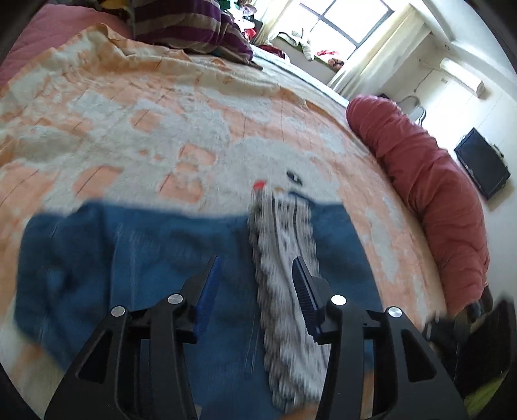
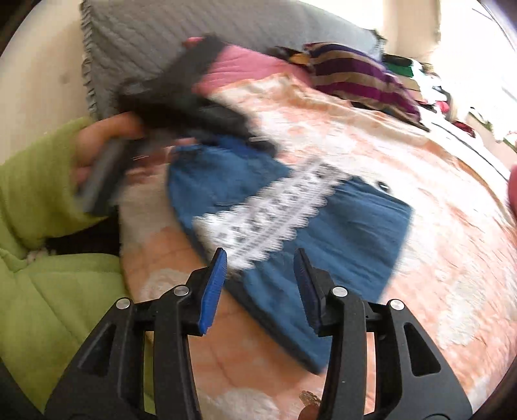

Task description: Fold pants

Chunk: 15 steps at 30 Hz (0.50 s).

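Note:
Blue pants point(image 1: 155, 255) with a white patterned side stripe point(image 1: 284, 258) lie folded on the orange and white bedspread point(image 1: 161, 129). My left gripper point(image 1: 257, 260) is open just above the pants, with the stripe between its fingers. In the right wrist view the pants point(image 2: 355, 232) lie as a folded rectangle with the stripe point(image 2: 274, 210) running across it. My right gripper point(image 2: 260, 253) is open over the near edge of the pants. The left gripper point(image 2: 258, 145) shows there as a blurred black shape in a hand at the pants' far left end.
A red rolled quilt point(image 1: 429, 194) lies along the bed's right side. A purple striped blanket point(image 1: 194, 29) sits at the far end. A grey pillow point(image 2: 210, 32) leans at the headboard. A green sleeve point(image 2: 38, 181) is at the left.

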Available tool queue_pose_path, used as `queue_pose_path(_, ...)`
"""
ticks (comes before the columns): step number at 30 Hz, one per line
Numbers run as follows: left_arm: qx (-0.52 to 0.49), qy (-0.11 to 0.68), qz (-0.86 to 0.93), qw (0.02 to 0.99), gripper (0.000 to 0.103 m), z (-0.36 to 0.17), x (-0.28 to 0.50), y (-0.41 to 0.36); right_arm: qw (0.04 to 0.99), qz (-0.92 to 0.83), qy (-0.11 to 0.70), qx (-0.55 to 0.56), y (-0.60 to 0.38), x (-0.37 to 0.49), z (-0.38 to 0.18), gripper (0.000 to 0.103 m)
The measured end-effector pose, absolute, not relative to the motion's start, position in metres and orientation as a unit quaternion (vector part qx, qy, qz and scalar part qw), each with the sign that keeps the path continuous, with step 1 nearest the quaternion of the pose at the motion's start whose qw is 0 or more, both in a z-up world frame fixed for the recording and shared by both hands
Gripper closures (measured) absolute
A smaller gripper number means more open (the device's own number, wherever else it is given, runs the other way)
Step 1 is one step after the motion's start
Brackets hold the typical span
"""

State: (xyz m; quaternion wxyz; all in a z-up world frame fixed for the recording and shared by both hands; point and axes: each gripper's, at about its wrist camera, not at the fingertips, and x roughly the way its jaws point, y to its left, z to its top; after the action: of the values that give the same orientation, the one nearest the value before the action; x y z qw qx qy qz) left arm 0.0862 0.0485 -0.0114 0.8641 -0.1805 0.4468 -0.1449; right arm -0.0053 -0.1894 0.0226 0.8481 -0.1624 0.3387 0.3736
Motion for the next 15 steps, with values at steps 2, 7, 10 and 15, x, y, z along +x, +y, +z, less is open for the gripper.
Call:
queue_pose_path(2,-0.175,0.453,-0.145,0.862,0.055,-0.012,0.069,0.049,0.854,0.360,0.343,-0.156,-0.195,0.005,0.022,0.067)
queue_pose_path(7,-0.198,0.476,-0.162,0.841,0.055,-0.025,0.033,0.045,0.859,0.337,0.362,-0.134,-0.208,0.019,0.014,0.066)
queue_pose_path(10,-0.215,0.484,-0.179,0.829,0.055,-0.029,0.026,0.037,0.857,0.338,0.368,-0.127,-0.209,0.022,0.009,0.066)
queue_pose_path(15,-0.186,0.510,-0.167,0.823,0.051,-0.038,0.028,0.015,0.853,0.347,0.368,-0.124,-0.210,0.015,0.005,0.066)
